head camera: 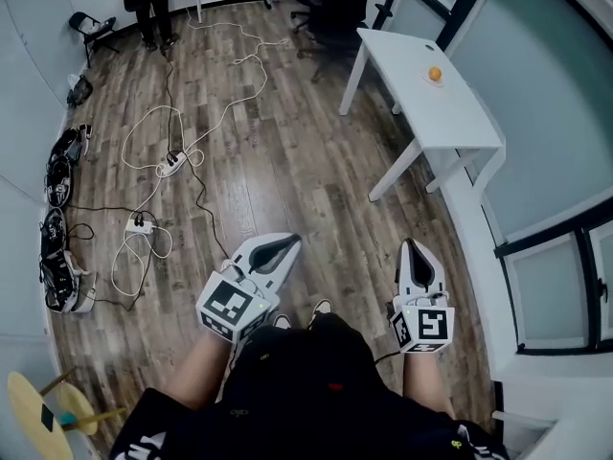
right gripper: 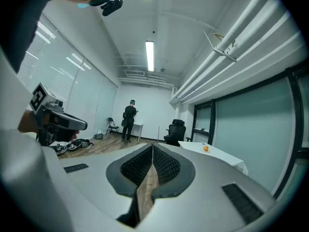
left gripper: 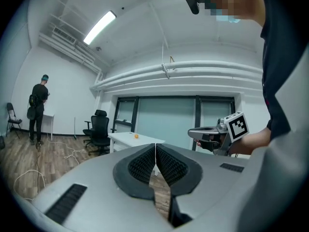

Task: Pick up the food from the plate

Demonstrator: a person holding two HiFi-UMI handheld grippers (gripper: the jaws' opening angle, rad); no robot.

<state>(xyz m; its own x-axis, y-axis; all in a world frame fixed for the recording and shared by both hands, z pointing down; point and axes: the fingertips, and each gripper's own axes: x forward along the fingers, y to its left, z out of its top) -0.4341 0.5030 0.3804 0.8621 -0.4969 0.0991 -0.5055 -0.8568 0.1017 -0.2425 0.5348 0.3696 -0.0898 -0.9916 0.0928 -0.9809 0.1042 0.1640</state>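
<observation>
Looking down on a wood-plank floor (head camera: pixel 287 161) strewn with cables (head camera: pixel 225 113), with a white table (head camera: pixel 455 113) standing beside the glass wall at the right and black office chairs (head camera: pixel 330 8) beyond its far end. Holding the left gripper (head camera: pixel 290 241) and the right gripper (head camera: pixel 411 245) roughly level over the floor, short of the table, each with jaws pressed together and nothing between them. Showing, near the table's far end and well apart from both grippers, a small plate (head camera: pixel 427 81) carrying the food (head camera: pixel 435 73), a small round orange item offering no long axis or heading.
</observation>
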